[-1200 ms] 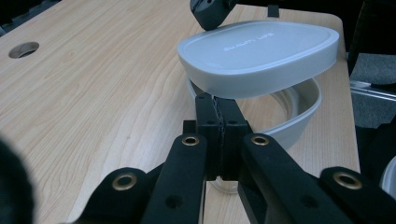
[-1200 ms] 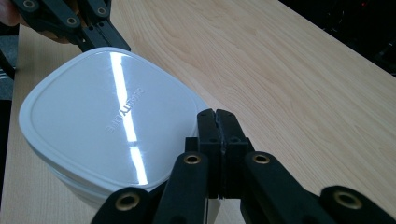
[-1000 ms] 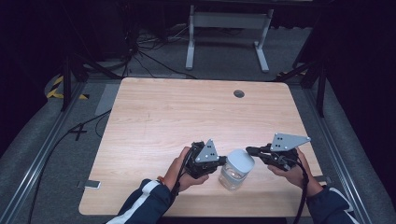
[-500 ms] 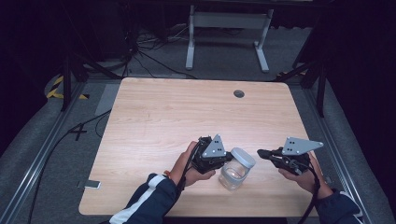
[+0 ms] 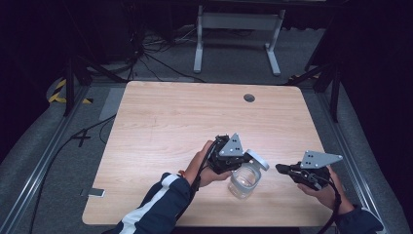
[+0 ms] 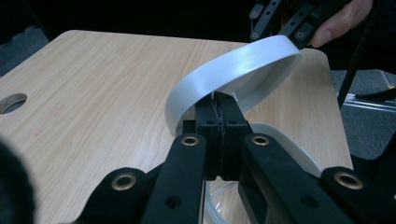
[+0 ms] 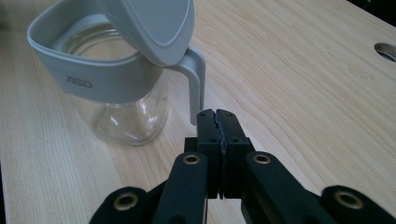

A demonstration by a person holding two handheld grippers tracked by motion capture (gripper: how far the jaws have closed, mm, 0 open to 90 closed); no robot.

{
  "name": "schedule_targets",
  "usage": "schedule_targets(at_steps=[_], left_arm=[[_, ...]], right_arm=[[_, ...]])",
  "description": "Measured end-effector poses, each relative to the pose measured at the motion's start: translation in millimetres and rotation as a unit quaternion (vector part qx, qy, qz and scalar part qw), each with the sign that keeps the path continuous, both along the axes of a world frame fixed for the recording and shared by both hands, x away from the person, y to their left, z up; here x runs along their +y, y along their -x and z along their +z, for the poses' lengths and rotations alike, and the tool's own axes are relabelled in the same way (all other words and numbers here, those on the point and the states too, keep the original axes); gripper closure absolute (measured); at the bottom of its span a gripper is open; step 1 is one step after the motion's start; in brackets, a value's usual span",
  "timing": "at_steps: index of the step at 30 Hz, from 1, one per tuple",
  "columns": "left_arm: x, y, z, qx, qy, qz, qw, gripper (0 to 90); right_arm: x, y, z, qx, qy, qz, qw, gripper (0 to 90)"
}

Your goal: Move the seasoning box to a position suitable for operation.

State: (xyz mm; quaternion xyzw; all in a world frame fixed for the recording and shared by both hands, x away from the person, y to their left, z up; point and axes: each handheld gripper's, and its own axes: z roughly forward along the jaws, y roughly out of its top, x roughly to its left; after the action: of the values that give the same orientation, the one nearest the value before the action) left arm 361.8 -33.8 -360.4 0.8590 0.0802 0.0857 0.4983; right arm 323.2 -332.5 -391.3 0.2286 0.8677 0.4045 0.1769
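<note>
Worktop point(image 5: 160, 126) carries 1 glass jar point(image 5: 242, 181), near its front edge, grey collar and handle, mouth open. Grey lid point(image 5: 257, 159) tilted just above jar rim, rear side. Left gripper point(image 5: 231, 163) touching lid, fingers pressed together, apparently pinching the lid's edge. Right gripper point(image 5: 285, 169) beside jar, apart, fingers pressed together, holding nothing. To do it well: lift lid clear of the rim, keep the pinch firm.

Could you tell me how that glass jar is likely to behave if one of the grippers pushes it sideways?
The jar looks empty, so it is probably light and may slide easily on the smooth table. Its raised lid and grey collar put weight high up, so it might tip. Being glass, it could break.
</note>
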Motion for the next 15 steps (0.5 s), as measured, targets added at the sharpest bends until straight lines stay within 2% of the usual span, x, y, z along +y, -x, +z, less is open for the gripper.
schedule_targets(at_steps=[2, 4, 5, 9, 11, 15], left_arm=[[-2.8, -3.6, 3.4, -0.01, -0.005, -0.004, 0.9999, 89.6], [-3.9, -3.6, 4.0, -0.004, -0.003, -0.002, 1.0, 89.6], [-6.1, -5.9, 5.8, -0.011, -0.006, -0.003, 0.9999, 89.6], [-8.5, -9.2, 6.7, -0.014, -0.008, -0.004, 0.9999, 89.6], [-9.9, -9.2, 4.9, -0.006, -0.007, -0.001, 1.0, 89.6], [-7.9, -9.3, 5.2, -0.011, -0.008, -0.002, 0.9999, 89.6]], right_arm=[[-3.2, 0.0, -0.8, 0.0, -0.003, -0.003, 1.0, 89.7], [-3.7, 0.0, -0.9, 0.001, -0.005, -0.004, 1.0, 89.7], [-4.3, 0.0, -1.8, 0.001, -0.005, -0.004, 1.0, 89.7], [-4.0, 1.0, -2.6, 0.005, -0.002, -0.004, 1.0, 89.7], [-4.2, 1.2, -2.5, 0.005, -0.001, -0.005, 1.0, 89.8], [-4.5, 0.7, -3.2, 0.005, 0.0, -0.004, 1.0, 89.7]])
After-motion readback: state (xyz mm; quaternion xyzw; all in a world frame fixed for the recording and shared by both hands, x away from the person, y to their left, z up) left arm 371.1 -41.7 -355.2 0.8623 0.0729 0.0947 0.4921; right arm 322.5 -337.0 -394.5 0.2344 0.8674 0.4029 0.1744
